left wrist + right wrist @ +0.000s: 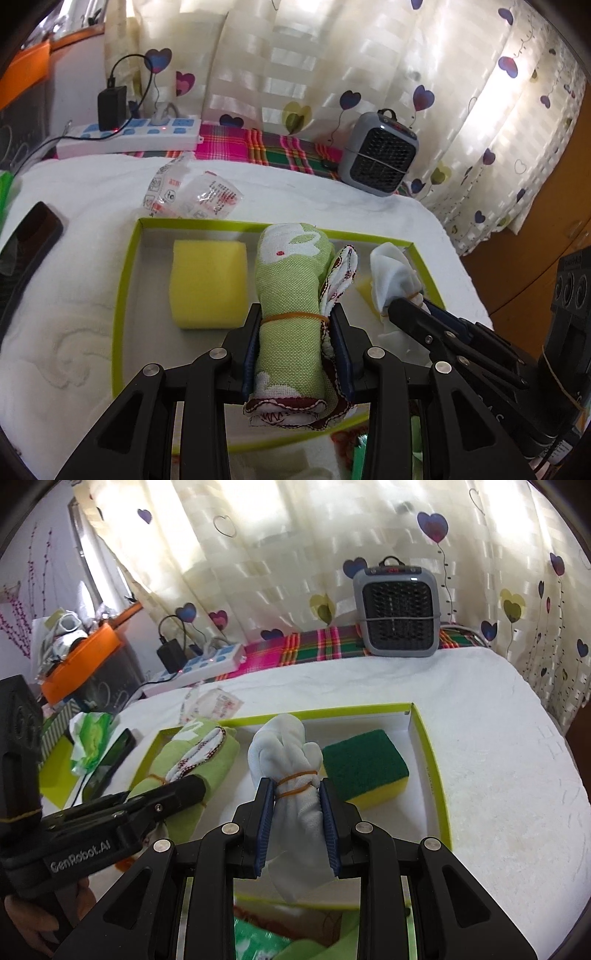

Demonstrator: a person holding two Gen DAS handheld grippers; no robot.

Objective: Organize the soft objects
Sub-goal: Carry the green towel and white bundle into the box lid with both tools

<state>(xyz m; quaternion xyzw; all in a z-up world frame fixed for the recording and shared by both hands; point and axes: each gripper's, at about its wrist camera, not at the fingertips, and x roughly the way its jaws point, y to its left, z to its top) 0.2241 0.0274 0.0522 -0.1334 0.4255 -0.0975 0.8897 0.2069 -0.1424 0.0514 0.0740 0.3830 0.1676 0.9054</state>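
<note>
At the bottom centre of the left wrist view, the left gripper [295,325] is clenched on a rolled green cloth [288,284] bound with a rubber band, held over the green-edged tray [127,273]. A yellow sponge [208,282] lies in the tray left of the roll. In the right wrist view, the right gripper [297,794] grasps a white cloth bundle [284,753], also banded, at frame centre over the same tray. A green-topped sponge [364,771] sits just right of it. A small grey heater [399,607] stands at upper right.
</note>
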